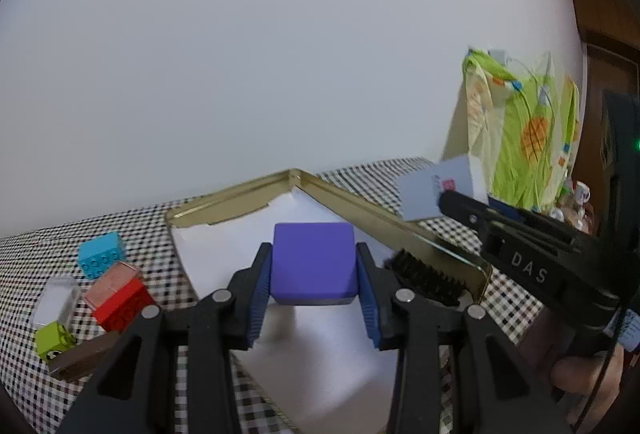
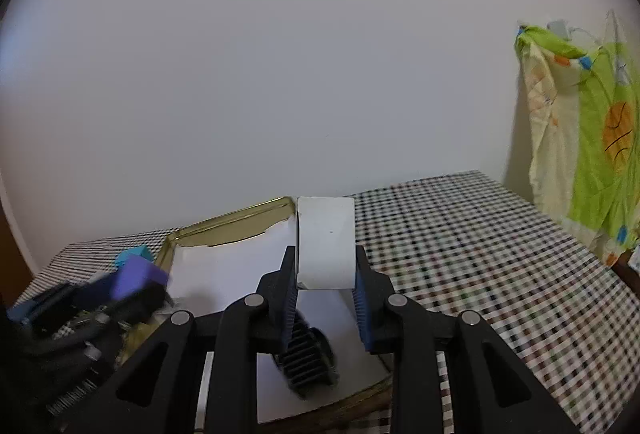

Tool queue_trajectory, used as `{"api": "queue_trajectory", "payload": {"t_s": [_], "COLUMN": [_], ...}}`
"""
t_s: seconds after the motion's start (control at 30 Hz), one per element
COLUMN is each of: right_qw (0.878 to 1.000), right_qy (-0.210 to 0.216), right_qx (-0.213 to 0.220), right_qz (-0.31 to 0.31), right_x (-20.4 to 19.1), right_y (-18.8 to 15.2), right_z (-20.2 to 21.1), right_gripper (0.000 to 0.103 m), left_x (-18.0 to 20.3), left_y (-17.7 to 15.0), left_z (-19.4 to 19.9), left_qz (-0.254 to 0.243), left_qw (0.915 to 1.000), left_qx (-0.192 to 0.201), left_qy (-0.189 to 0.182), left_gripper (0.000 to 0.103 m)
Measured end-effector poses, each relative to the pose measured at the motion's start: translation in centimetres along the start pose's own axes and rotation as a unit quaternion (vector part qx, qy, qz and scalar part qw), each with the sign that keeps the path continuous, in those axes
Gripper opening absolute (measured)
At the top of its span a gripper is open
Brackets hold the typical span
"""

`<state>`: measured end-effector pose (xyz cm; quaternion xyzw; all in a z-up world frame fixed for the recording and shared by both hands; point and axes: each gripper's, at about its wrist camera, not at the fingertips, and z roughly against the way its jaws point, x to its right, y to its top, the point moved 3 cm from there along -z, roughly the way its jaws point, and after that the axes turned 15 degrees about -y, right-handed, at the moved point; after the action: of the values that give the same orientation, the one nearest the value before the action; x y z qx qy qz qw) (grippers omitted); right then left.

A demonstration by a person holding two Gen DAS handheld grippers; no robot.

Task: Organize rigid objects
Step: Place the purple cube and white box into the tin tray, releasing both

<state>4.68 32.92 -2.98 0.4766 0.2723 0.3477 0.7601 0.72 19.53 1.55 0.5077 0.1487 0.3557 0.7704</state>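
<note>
L gripper (image 1: 314,290) jaws clamp purple block (image 1: 313,261), flat; R gripper (image 2: 326,292) jaws clamp white box (image 2: 326,240), upright.

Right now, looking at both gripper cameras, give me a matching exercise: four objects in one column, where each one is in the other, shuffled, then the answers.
Things:
1. purple block
2. white box
3. black ridged part
4. red brick

Places:
A. lying in the gold tray on white paper
B. clamped in the right gripper
C. on the checked cloth, outside the tray
D. clamped in the left gripper

Pairs: 1-D, 2-B, 3-A, 4-C
</note>
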Motion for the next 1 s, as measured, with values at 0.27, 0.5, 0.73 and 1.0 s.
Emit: {"api": "queue_trajectory", "payload": {"t_s": [0.27, 0.5, 0.73, 1.0], "right_qw": [0.999, 0.999, 0.998, 0.999], "right_qy": [0.004, 0.007, 0.019, 0.01], "right_qx": [-0.006, -0.022, -0.036, -0.028], "right_qz": [0.043, 0.038, 0.046, 0.021], "right_x": [-2.7, -2.8, -3.3, -2.9], "right_y": [-0.6, -0.4, -0.5, -0.3], "right_z": [-0.5, -1.5, -2.0, -1.6], "right_gripper": [0.027, 0.027, 0.028, 0.051], "left_x": [-0.8, -0.8, -1.3, -1.7], "left_y": [-1.3, -1.6, -1.7, -1.7], "left_z": [-1.2, -2.0, -2.4, -1.8], "left_qz": [0.005, 0.002, 0.016, 0.019], "left_qw": [0.9995, 0.999, 0.9982, 0.9983], "left_qx": [-0.032, -0.044, -0.057, -0.046], "left_qy": [0.005, 0.009, 0.013, 0.03], "left_gripper": [0.039, 0.039, 0.039, 0.095]}}
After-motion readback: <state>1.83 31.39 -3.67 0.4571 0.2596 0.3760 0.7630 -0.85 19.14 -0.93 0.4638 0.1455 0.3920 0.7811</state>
